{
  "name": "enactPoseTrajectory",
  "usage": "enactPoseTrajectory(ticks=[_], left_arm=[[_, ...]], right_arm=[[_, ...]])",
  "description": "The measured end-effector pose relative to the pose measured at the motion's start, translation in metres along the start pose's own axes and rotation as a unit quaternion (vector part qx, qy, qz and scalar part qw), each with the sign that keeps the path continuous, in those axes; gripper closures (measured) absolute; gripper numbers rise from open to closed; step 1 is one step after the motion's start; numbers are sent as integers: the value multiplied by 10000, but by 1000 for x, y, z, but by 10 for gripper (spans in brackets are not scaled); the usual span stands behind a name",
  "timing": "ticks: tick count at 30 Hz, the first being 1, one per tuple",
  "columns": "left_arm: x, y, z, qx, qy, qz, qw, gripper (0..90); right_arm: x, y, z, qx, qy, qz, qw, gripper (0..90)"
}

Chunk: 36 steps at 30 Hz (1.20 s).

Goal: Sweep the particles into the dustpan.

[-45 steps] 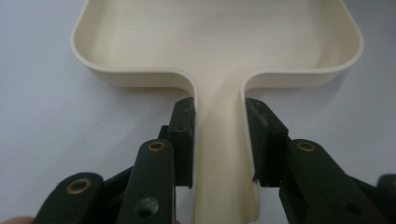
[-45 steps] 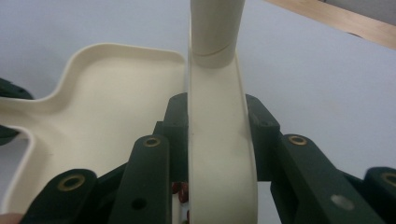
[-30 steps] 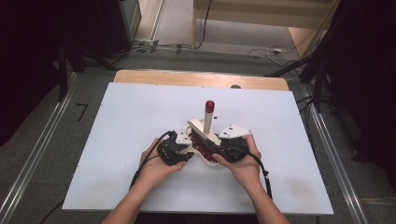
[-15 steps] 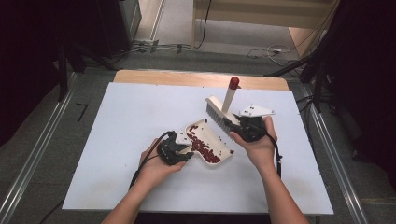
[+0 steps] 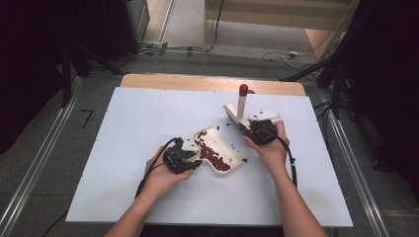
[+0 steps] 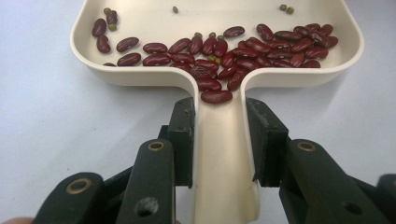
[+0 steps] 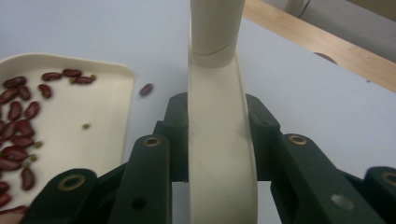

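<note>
Black jaws of the left gripper [image 6: 219, 140] clamp the handle of the cream dustpan [image 6: 140, 74], which rests on the white table [image 5: 138, 123] holding red beans [image 6: 224, 51]. The right gripper [image 7: 219, 140] grips a cream brush [image 7: 219, 121], apparently tilted, just beside the pan; one stray bean [image 7: 146, 89] lies between.

A cream dustpan [image 5: 221, 150] lies flat on the white table, its handle clamped between the left gripper's [image 6: 219, 140] black pads. Dark red kidney beans [image 6: 224, 51] and a few small green ones are heaped at the back of its tray near the handle. Just beyond it, the right gripper [image 7: 219, 135] holds a cream brush [image 5: 236, 114] whose red-tipped handle [image 5: 242, 90] stands upright.
</note>
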<state>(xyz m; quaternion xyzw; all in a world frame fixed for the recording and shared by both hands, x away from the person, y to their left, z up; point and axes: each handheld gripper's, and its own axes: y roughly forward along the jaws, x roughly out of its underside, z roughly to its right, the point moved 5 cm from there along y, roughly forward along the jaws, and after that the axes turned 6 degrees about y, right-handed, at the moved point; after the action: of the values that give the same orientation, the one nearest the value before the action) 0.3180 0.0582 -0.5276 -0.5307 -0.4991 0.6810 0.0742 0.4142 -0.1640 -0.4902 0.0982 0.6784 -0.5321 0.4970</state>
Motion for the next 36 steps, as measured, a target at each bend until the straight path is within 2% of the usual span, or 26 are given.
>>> enactPoseTrajectory(ticks=[9, 15, 19, 22, 26, 31, 36], left_arm=[[0, 1, -1, 22, -35, 14, 10000, 665], [1, 2, -1, 36, -39, 13, 10000, 664], [1, 2, -1, 28, -42, 23, 10000, 664], [1, 2, 0, 10, -31, 28, 10000, 665], [2, 1, 0, 0, -44, 82, 10000, 665], [6, -4, 0, -3, -14, 119, 9999, 666], [11, -8, 2, 4, 5, 121, 9999, 666]], right_arm=[[10, -9, -27, -466, -181, 74, 9987, 653], [13, -19, -50, -862, -482, 89, 9951, 653], [11, -27, -64, -1213, -538, 102, 9911, 654], [10, -31, -72, -1294, -677, 78, 9893, 654], [5, -40, -68, -1423, -474, 254, 9884, 653], [2, -53, -47, -1233, -239, 454, 9910, 653], [6, -61, -22, -934, 1, 536, 9942, 654]])
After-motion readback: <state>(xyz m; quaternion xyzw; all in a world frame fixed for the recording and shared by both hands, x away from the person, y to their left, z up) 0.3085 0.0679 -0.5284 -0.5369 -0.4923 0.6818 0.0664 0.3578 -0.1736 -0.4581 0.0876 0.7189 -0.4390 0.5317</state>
